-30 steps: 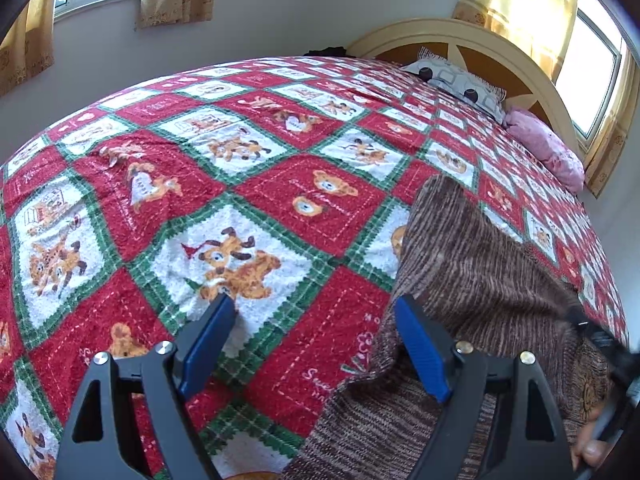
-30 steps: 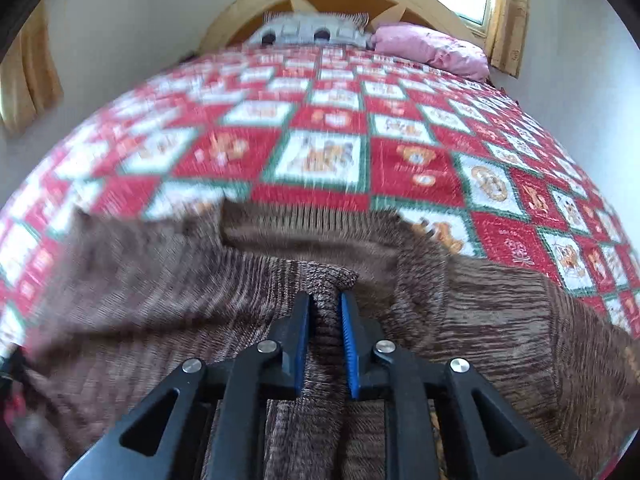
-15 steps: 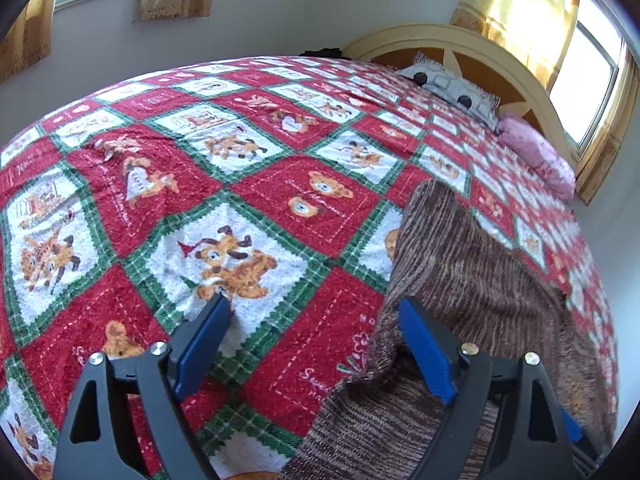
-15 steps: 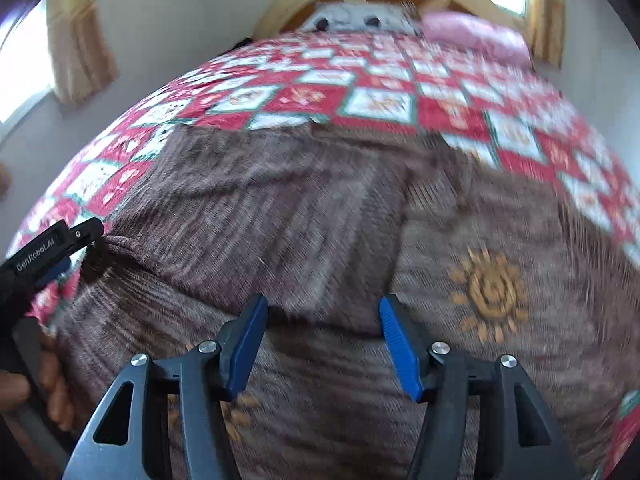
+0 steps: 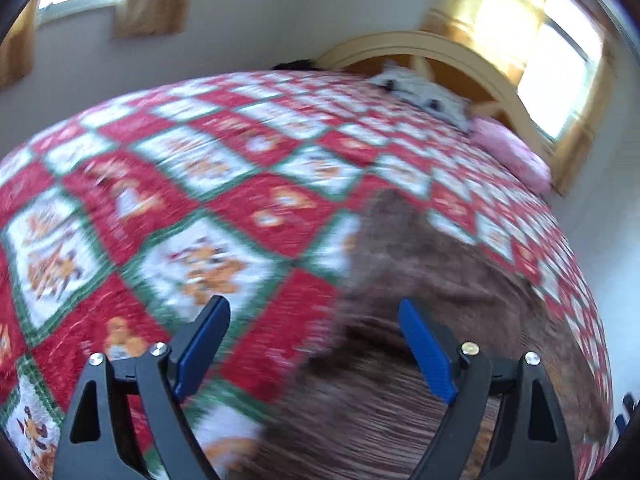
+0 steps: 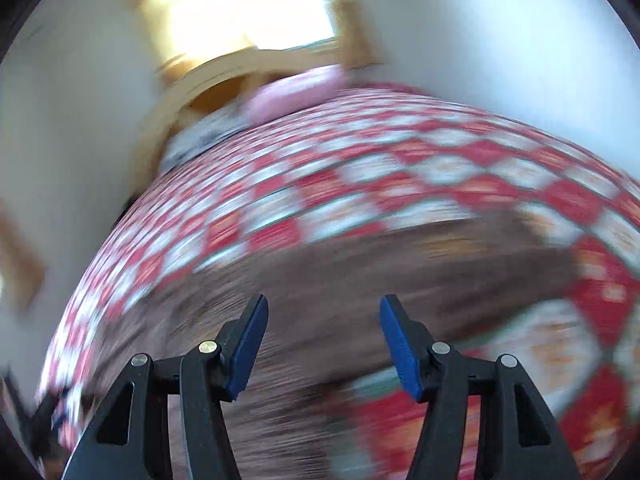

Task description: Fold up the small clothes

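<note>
Here, both fisheye views were smeared by motion, so fine detail was lost. In the left wrist view, the left gripper (image 5: 314, 346) sat at the bottom centre of the frame with its blue-padded jaws spread wide and nothing between them. The brown knitted garment (image 5: 420, 320) filled the lower right of that frame, lying on a red, white and green patchwork bedspread (image 5: 160, 208) that covered the rest of the bed. A pink pillow (image 5: 508, 152) and a pale wooden headboard (image 5: 440, 54) sat at the upper right, near a bright window.

In the right wrist view, the right gripper (image 6: 322, 344) also sat at the bottom centre, its jaws moderately apart and empty; they had just been opening. The brown garment (image 6: 320, 272) ran as a wide band across the middle and lower left of that frame, with the bedspread (image 6: 360, 168) above it and at the lower right.

Judging from this, the garment looked partly folded, and the step in hand seemed to be reaching for a fresh edge for the next fold. To do it well, each gripper would probably need to slow down and settle over the cloth before closing. It would help to pinch only the garment's edge and not the bedspread under it. The knit looked soft and stretchy, so lifting both held points evenly should keep the fold square. Which edge lay nearest the right gripper could not be told through the blur.
</note>
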A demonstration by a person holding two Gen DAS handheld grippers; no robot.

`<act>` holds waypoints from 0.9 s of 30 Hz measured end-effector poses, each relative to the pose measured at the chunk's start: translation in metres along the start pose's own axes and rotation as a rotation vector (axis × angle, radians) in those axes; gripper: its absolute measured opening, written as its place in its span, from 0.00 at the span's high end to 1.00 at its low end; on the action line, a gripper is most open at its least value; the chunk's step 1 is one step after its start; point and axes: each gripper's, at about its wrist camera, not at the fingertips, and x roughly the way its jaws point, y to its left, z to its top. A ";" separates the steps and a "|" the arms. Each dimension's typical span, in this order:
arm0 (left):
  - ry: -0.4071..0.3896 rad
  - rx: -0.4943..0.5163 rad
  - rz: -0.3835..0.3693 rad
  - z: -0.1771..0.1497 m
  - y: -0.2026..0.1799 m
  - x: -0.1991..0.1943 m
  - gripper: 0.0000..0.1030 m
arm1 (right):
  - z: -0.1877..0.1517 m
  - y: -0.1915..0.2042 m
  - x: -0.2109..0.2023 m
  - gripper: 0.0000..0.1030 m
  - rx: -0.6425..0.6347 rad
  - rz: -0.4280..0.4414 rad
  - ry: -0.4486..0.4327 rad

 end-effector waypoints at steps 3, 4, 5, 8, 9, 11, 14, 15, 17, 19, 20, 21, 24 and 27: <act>-0.029 0.158 -0.048 -0.005 -0.040 -0.006 0.13 | 0.026 -0.092 -0.004 0.42 0.227 -0.112 -0.029; -0.034 0.203 -0.050 -0.008 -0.051 -0.006 0.13 | 0.032 -0.124 -0.003 0.43 0.302 -0.139 -0.022; -0.033 0.249 -0.041 -0.013 -0.062 -0.004 0.13 | 0.035 -0.139 -0.003 0.43 0.329 -0.149 -0.014; 0.002 0.273 -0.051 -0.022 -0.073 0.008 0.13 | 0.041 -0.170 0.003 0.43 0.358 -0.147 0.030; 0.029 0.270 -0.054 -0.024 -0.072 0.013 0.13 | 0.043 -0.172 0.006 0.43 0.344 -0.140 0.043; 0.099 0.252 -0.032 -0.025 -0.068 0.028 0.13 | 0.051 -0.170 0.017 0.43 0.291 -0.126 0.069; 0.165 0.201 -0.015 -0.027 -0.061 0.040 0.13 | 0.061 -0.168 0.036 0.44 0.239 -0.159 0.086; 0.155 0.199 -0.024 -0.028 -0.062 0.039 0.12 | 0.063 -0.167 0.046 0.47 0.218 -0.165 0.101; 0.153 0.213 -0.029 -0.032 -0.066 0.037 0.07 | 0.065 -0.162 0.070 0.54 0.172 -0.183 0.138; 0.160 0.226 -0.020 -0.034 -0.069 0.038 0.05 | 0.065 -0.148 0.086 0.54 0.094 -0.233 0.163; 0.160 0.232 -0.016 -0.035 -0.070 0.038 0.05 | 0.065 -0.144 0.092 0.54 0.060 -0.264 0.168; 0.161 0.235 -0.013 -0.035 -0.070 0.039 0.05 | 0.064 -0.139 0.097 0.54 0.028 -0.297 0.178; 0.164 0.239 -0.013 -0.034 -0.070 0.039 0.04 | 0.058 -0.131 0.101 0.54 -0.040 -0.334 0.186; 0.164 0.238 -0.014 -0.034 -0.070 0.040 0.04 | 0.056 -0.127 0.101 0.58 -0.116 -0.342 0.207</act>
